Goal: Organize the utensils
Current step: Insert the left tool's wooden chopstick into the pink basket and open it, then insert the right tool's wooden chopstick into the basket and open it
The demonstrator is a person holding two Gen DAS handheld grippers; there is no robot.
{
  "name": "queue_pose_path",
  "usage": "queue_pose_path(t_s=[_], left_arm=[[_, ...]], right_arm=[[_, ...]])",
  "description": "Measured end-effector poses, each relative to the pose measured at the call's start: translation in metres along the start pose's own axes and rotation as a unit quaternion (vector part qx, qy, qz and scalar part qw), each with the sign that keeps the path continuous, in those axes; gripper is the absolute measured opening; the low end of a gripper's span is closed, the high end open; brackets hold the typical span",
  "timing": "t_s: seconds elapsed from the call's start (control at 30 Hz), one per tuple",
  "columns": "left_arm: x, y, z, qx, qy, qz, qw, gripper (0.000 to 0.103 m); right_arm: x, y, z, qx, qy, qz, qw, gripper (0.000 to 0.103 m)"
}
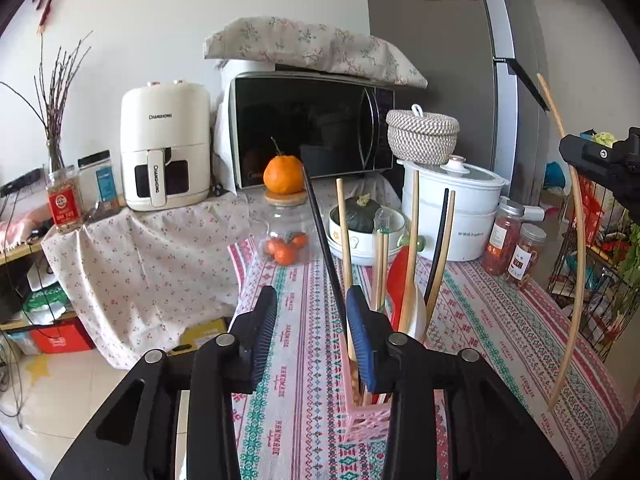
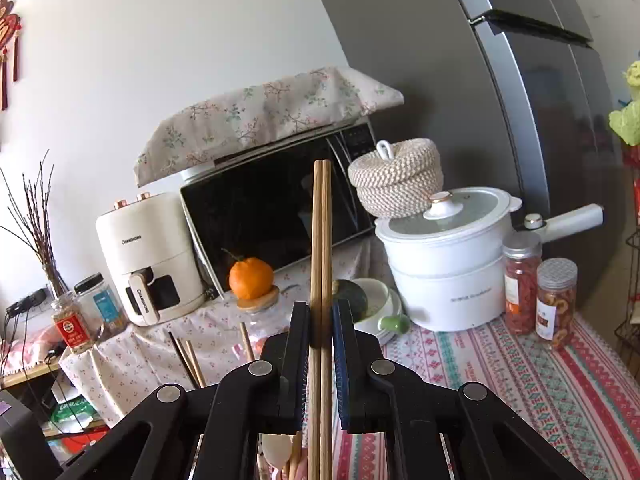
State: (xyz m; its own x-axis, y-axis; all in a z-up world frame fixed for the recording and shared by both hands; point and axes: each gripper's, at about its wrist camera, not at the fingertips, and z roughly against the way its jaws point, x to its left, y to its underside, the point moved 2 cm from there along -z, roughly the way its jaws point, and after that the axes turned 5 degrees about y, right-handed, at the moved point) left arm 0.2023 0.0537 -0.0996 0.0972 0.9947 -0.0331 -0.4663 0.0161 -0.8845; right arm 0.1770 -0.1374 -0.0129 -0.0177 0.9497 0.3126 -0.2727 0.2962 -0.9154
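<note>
A pink slotted utensil holder (image 1: 366,420) stands on the patterned tablecloth, just behind my left gripper's right finger. It holds several wooden chopsticks (image 1: 345,240), black chopsticks (image 1: 324,248) and a white spoon (image 1: 414,312). My left gripper (image 1: 312,336) is open and empty, to the left of the holder. My right gripper (image 2: 321,328) is shut on a pair of wooden chopsticks (image 2: 321,240) that point up. It shows at the right edge of the left wrist view (image 1: 604,164), with the chopsticks (image 1: 576,260) reaching down to the cloth. The holder's utensils (image 2: 188,356) show low left.
At the back stand a white air fryer (image 1: 166,148), a microwave (image 1: 308,128), a glass jar topped by an orange (image 1: 283,176), a bowl with a squash (image 1: 360,232), a white pot (image 1: 456,208) and two snack jars (image 1: 516,248). A wire rack (image 1: 596,280) is right.
</note>
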Motion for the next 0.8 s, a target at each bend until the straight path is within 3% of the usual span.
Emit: queue_pose_path(t_s=[0.13, 0.37, 0.57, 0.73, 0.77, 0.8], left_arm=[[0.020, 0.005, 0.010, 0.076, -0.001, 0.024, 0.9968, 0.051], [0.058, 0.021, 0.006, 0.124, -0.020, 0.034, 0.9915, 0.051], [0.076, 0.020, 0.004, 0.126, -0.014, 0.051, 0.9907, 0.051], [0.075, 0.017, 0.004, 0.120, -0.007, 0.046, 0.9917, 0.051], [0.074, 0.016, 0.004, 0.120, -0.006, 0.046, 0.9917, 0.051], [0.073, 0.016, 0.004, 0.120, -0.005, 0.047, 0.9917, 0.051]], right_arm=[[0.019, 0.002, -0.013, -0.023, 0.018, -0.005, 1.000, 0.009], [0.048, 0.020, -0.043, -0.057, 0.044, -0.012, 0.997, 0.009], [0.058, 0.043, -0.055, -0.092, 0.077, 0.016, 0.993, 0.010], [0.058, 0.063, -0.057, -0.089, 0.092, 0.036, 0.991, 0.012], [0.058, 0.066, -0.055, -0.090, 0.093, 0.038, 0.991, 0.015], [0.058, 0.068, -0.053, -0.089, 0.094, 0.041, 0.991, 0.025]])
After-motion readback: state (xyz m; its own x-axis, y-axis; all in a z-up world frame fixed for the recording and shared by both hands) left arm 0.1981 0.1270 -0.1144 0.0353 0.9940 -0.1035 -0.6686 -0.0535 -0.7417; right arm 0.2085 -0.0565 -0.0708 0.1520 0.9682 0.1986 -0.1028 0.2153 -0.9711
